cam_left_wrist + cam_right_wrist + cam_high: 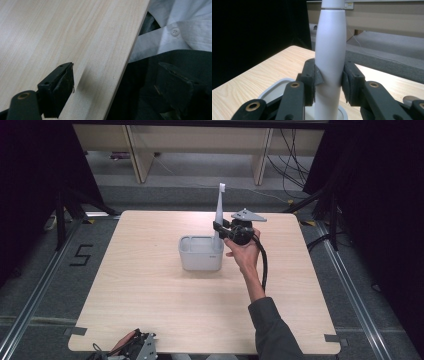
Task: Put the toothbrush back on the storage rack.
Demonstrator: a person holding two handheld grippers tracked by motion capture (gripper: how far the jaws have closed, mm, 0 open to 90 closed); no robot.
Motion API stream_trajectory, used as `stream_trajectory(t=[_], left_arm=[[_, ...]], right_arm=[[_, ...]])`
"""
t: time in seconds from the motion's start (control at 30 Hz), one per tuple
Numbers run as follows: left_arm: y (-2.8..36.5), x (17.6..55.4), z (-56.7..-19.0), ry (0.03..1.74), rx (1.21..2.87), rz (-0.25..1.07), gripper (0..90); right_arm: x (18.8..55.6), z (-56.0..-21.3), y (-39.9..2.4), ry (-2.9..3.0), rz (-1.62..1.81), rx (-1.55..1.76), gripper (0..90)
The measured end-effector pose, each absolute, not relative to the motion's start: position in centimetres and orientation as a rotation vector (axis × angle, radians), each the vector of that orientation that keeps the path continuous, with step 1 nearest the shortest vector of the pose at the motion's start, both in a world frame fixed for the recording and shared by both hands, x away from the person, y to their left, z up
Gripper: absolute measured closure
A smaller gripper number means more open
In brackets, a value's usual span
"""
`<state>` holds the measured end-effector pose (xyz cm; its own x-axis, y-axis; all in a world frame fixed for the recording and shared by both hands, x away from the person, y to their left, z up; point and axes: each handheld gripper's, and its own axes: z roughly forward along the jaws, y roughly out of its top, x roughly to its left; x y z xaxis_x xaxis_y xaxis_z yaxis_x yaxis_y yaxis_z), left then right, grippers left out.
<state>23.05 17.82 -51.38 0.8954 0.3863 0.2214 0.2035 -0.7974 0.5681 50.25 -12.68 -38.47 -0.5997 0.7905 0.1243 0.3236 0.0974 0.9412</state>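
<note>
While right gripper [220, 229] jaws clamp white toothbrush [219, 209] upright — over grey holder [200, 253]; floor marking "5" [81, 255]

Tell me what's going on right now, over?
Right gripper shut on upright white toothbrush, over grey holder. Left gripper open at table edge. Nothing in the way.

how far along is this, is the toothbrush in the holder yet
Done: the right hand-held gripper is shut on the electric toothbrush, which stands upright.

In hand: its lower end is at or inside the grey holder; its seating is hidden.

Left: release it. The left hand-held gripper waits open at the table's near edge.
</note>
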Motion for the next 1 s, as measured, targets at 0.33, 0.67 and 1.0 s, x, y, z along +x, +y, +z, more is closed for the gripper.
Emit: stream_trajectory(t=[0.33, 0.67, 1.0], left_arm=[[17.8, 23.1, -51.4, 0.418, 2.516, 0.435, 15.2], [17.8, 23.0, -51.4, 0.427, 2.506, 0.439, 15.2], [17.8, 23.0, -51.4, 0.418, 2.517, 0.438, 15.1]], right_arm=[[50.3, -40.1, -12.7, 1.987, 1.492, 1.098, 66.3], [50.3, -41.6, -12.5, 2.017, 1.462, 1.107, 66.3], [50.0, -42.2, -12.7, 2.05, 1.416, 1.098, 66.3]])
